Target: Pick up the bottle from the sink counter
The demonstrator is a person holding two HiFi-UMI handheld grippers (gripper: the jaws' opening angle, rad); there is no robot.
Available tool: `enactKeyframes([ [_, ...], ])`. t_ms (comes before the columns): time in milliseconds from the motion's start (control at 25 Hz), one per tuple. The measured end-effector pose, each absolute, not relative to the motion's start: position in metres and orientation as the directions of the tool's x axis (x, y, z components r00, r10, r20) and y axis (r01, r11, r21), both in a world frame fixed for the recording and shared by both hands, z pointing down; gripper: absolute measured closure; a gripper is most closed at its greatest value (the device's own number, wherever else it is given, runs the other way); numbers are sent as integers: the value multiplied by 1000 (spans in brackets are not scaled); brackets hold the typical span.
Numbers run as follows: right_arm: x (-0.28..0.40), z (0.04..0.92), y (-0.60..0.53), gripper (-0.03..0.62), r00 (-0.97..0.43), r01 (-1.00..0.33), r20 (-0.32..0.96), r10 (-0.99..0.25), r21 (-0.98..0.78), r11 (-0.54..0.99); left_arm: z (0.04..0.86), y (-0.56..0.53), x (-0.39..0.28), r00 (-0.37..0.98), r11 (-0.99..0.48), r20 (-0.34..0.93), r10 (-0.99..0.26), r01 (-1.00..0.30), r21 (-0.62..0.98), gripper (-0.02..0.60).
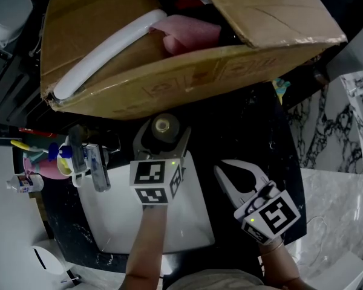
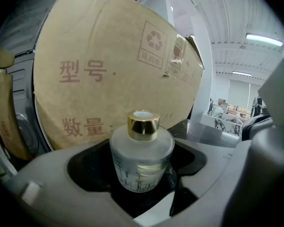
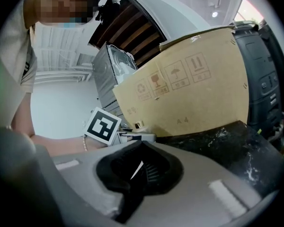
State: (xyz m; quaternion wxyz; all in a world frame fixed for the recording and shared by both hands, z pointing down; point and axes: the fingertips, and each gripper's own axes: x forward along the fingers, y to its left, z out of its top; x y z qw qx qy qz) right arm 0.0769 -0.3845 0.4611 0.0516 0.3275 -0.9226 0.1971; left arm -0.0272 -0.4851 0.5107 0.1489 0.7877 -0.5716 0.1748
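Left hand-held gripper (image 1: pixel 162 137) pinches the frosted, gold-capped bottle (image 1: pixel 162 125) by its body, cap upward, so it stays upright. The bottle is at the back of the dark bench (image 1: pixel 254 125), just in front of the cardboard box (image 1: pixel 187 71). No view shows whether its base has left the bench. Right hand-held gripper (image 1: pixel 230 169) hangs apart over the bench beside the white sink (image 1: pixel 190 225), jaws pressed together on nothing, judged to be keeping clear.

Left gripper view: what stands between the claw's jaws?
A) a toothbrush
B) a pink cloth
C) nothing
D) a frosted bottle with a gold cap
D: the gold-capped frosted bottle stands between the jaws of the left claw, with the cardboard box behind it.
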Motion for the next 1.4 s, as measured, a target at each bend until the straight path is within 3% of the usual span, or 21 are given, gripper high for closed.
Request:
enactKeyframes([
  [760, 87, 465, -384, 591, -780, -625, 206, -591, -310, 717, 524, -495, -26, 189, -273, 522, -832, -958, -89, 225],
  [920, 91, 475, -380, 591, -770, -638, 267, -579, -301, 709, 526, -497, -27, 167, -264, 534, -829, -958, -110, 226],
  [1400, 89, 476, -376, 591, -780, -626, 270, -565, -302, 719, 524, -495, -27, 184, -279, 530, -828, -955, -104, 229],
])
